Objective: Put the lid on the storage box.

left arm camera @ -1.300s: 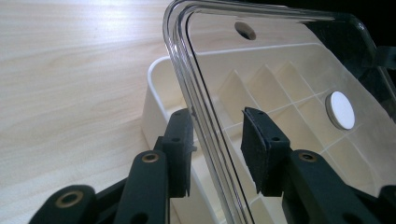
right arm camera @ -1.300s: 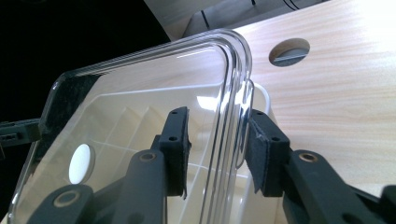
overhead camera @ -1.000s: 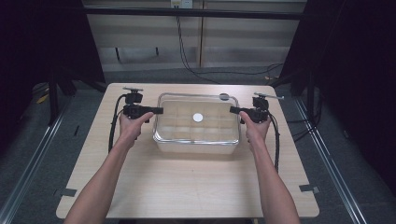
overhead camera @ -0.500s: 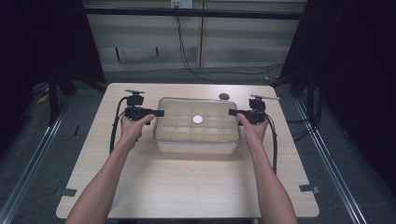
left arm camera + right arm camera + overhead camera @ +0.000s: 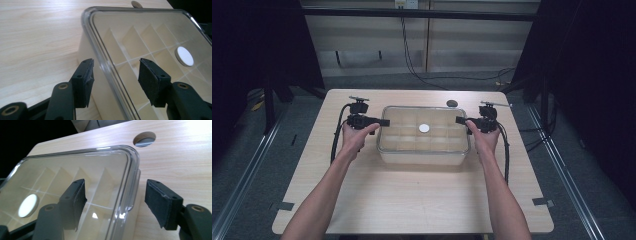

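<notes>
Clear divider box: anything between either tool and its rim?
Nothing visible. The left tool and the right tool, jaws just opened, each straddle an end rim of the clear divider box, pads off it.

Wooden table, dark surroundings

A light wooden table (image 5: pixel 412 200) stands on grey carpeted floor (image 5: pixel 257 165), with a round cable hole (image 5: pixel 452 103) near its far edge, right of centre. Small dark brackets (image 5: pixel 543 202) sit at its near corners. Beyond the far edge, black cables (image 5: pixel 412 55) hang down a pale panelled wall (image 5: pixel 362 40) and run along the floor. Black curtains (image 5: pixel 582 75) close in both sides, and metal rails (image 5: pixel 242 175) run along the floor.
</notes>
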Available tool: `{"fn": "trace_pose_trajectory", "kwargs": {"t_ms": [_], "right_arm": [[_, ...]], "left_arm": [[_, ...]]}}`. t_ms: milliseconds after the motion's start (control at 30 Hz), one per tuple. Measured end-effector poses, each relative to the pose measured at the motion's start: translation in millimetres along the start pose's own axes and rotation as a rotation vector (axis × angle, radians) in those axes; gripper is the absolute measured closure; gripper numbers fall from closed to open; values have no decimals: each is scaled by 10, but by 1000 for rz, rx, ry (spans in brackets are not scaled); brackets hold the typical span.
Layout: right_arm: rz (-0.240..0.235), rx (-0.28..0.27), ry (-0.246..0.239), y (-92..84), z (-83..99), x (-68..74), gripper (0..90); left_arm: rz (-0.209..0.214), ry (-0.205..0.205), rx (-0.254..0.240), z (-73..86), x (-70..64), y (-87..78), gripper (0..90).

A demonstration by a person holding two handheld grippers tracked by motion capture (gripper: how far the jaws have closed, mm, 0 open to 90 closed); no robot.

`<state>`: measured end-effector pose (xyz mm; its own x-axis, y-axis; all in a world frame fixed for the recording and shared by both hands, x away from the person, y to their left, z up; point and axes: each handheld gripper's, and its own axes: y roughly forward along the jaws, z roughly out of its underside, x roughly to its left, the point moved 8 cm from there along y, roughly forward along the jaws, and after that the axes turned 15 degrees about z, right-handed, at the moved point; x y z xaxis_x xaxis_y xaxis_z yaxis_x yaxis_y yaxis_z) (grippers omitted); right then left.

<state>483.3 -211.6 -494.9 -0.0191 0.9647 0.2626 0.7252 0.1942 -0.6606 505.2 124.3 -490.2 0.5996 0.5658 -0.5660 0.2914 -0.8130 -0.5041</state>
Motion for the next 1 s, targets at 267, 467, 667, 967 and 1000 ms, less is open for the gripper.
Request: {"fn": "trace_pose_trajectory", "kwargs": {"t_ms": [267, 467, 667, 967, 1000], "right_arm": [[10, -6, -20, -62, 2, -30, 416], [13, -35, -29, -137, -28, -18, 378], [-14, -59, -65, -384, -67, 24, 356], [-69, -70, -119, -648, 75, 62, 386], [-65, -74, -123, -668, 98, 54, 385]], "left_arm": [[-25, 12, -10, -11, -4, -69, 419], [-25, 52, -6, 12, -94, -96, 407], [-20, 92, -27, 34, -181, -271, 390], [-27, 136, -30, 194, -249, -482, 422], [-42, 142, -30, 247, -250, -513, 445]]}}
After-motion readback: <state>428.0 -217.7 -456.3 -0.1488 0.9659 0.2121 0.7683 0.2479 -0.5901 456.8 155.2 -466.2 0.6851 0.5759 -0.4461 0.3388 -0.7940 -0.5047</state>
